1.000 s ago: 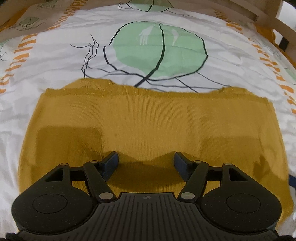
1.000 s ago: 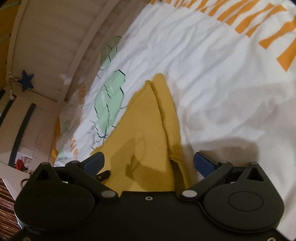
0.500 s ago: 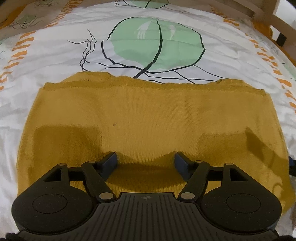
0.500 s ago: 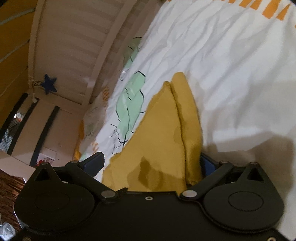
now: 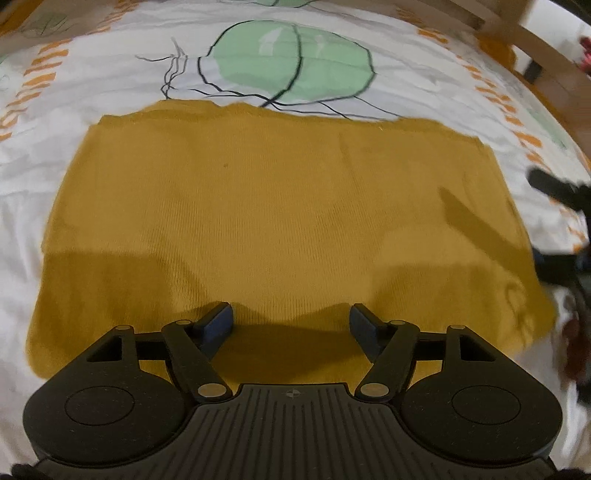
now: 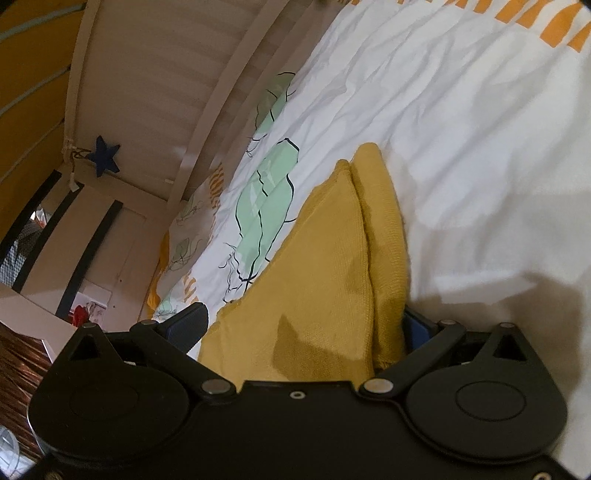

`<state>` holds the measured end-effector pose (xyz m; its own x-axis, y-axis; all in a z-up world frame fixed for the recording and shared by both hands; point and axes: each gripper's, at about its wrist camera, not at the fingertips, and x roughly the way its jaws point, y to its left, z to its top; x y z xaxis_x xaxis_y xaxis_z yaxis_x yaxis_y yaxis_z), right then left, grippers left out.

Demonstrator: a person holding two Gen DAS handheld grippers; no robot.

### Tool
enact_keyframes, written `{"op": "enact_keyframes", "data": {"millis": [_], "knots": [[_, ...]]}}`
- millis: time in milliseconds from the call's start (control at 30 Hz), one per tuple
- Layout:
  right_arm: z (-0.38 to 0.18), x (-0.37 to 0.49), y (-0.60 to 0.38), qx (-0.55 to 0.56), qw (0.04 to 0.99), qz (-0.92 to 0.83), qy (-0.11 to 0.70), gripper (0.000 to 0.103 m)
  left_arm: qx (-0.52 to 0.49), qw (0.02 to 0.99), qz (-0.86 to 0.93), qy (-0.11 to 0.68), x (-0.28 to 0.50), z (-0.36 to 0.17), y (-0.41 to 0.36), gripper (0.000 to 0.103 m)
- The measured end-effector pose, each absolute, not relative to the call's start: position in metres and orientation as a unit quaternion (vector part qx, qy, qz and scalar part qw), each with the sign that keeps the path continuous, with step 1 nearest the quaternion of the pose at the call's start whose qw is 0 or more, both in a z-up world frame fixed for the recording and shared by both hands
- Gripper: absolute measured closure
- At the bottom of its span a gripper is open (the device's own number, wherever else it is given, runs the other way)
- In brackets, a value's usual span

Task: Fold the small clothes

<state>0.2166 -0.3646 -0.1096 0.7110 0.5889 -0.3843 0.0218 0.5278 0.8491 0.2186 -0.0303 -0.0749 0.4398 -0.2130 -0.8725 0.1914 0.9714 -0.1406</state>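
Note:
A mustard-yellow knit garment (image 5: 273, 221) lies flat on the white patterned bedsheet (image 5: 110, 85), folded into a wide rectangle. My left gripper (image 5: 290, 323) is open and hovers over the garment's near edge, fingers spread. In the right wrist view the garment (image 6: 317, 280) shows edge-on with its layered side. My right gripper (image 6: 301, 325) is open with the garment's edge between its fingers; the right fingertip (image 6: 415, 326) is partly hidden behind the cloth. The right gripper also shows as a dark blur at the right of the left wrist view (image 5: 561, 221).
The sheet carries a green circle print (image 5: 295, 62) beyond the garment and orange dashes along its sides. A wooden bed rail (image 6: 221, 110) runs along the far side, with a blue star (image 6: 105, 155) hanging on the wall. A wooden frame (image 5: 517, 33) stands at the right.
The right gripper has moved in over the garment's side edge, so the cloth now lies deep between its fingers. The left gripper has drawn back slightly and stays open.

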Motion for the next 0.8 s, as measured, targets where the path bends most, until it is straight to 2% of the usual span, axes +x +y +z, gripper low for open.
{"op": "enact_keyframes", "data": {"millis": [167, 400, 433, 500, 567, 600, 667, 733, 800], "knots": [[-0.109, 0.213, -0.362, 0.438, 0.816, 0.178, 0.333, 0.001, -0.031, 0.851, -0.130, 0.507, 0.218, -0.064, -0.010, 0.036], [-0.099, 0.213, -0.348, 0.379, 0.838, 0.169, 0.356, 0.001, -0.010, 0.872, -0.105, 0.478, 0.237, -0.043, 0.028, 0.036], [-0.098, 0.213, -0.347, 0.376, 0.838, 0.167, 0.358, 0.004, -0.012, 0.872, -0.104, 0.477, 0.240, -0.042, 0.032, 0.036], [-0.096, 0.214, -0.346, 0.368, 0.839, 0.152, 0.370, 0.013, -0.007, 0.874, -0.104, 0.475, 0.247, -0.038, 0.039, 0.036], [-0.091, 0.216, -0.344, 0.351, 0.842, 0.137, 0.386, 0.038, 0.003, 0.875, -0.105, 0.472, 0.251, -0.038, 0.044, 0.036], [-0.090, 0.217, -0.344, 0.342, 0.842, 0.131, 0.395, 0.045, 0.006, 0.876, -0.104, 0.471, 0.253, -0.038, 0.048, 0.036], [-0.088, 0.219, -0.342, 0.325, 0.844, 0.113, 0.411, 0.069, -0.010, 0.877, -0.100, 0.470, 0.256, -0.040, 0.055, 0.036], [-0.087, 0.219, -0.341, 0.314, 0.845, 0.103, 0.421, 0.076, -0.037, 0.872, -0.104, 0.476, 0.259, -0.044, 0.063, 0.036], [-0.082, 0.218, -0.337, 0.302, 0.850, 0.096, 0.421, 0.078, -0.058, 0.867, -0.108, 0.484, 0.262, -0.049, 0.068, 0.036]]}}
